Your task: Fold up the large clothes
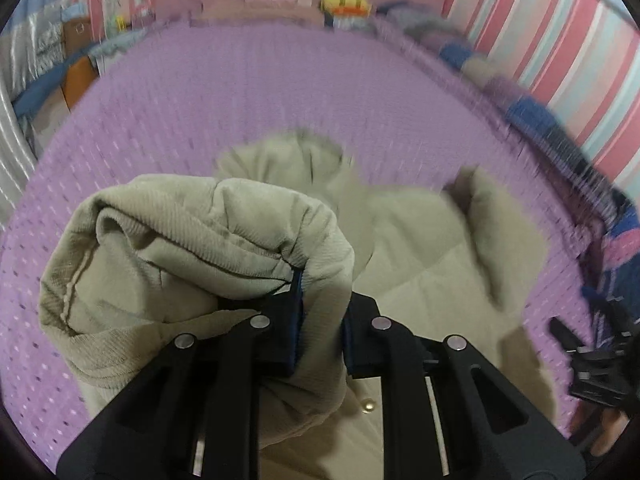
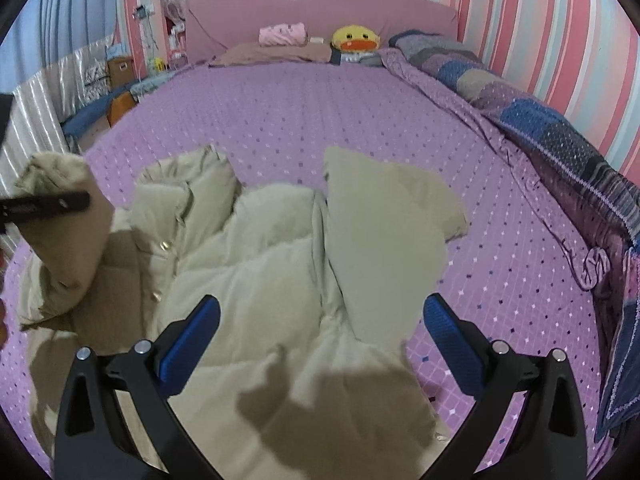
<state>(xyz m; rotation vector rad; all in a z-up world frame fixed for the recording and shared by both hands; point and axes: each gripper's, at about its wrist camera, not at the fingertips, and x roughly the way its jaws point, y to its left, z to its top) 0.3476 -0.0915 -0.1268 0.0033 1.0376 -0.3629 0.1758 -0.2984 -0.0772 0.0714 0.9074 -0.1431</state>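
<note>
Right wrist view showed the largest item first: the purple bedspread (image 2: 320,112), which carried the beige padded jacket (image 2: 256,280) spread across the lower half of the frame, from about 9 o'clock round to 4 o'clock. The jacket lay front up. Its snap buttons (image 2: 164,245) ran down the placket at 9 o'clock of centre, and one sleeve (image 2: 384,216) was laid back over the body at 2 o'clock.

I had the right gripper (image 2: 320,340) standing wide, its blue pads (image 2: 448,340) spread apart with nothing between them, above the jacket's lower body at 6 o'clock. The left gripper (image 1: 320,324) was narrowed down on a bunched fold of the other sleeve (image 1: 192,264). In the left wrist view that cuff end ballooned out at 9 o'clock, raised off the bed. The same raised sleeve appeared at 9 o'clock in the right wrist view.

The step in hand, as I judged it, was carrying this sleeve across the chest. To do it well:
1. I should keep the pinch firm, since padded fabric slips.
2. I should lay the sleeve flat across the body, mirroring the sleeve already folded.
3. I should press the body down with the free right gripper, so the jacket does not drag across the bedspread.
4. I should release only once the cuff rests on the jacket.
</note>
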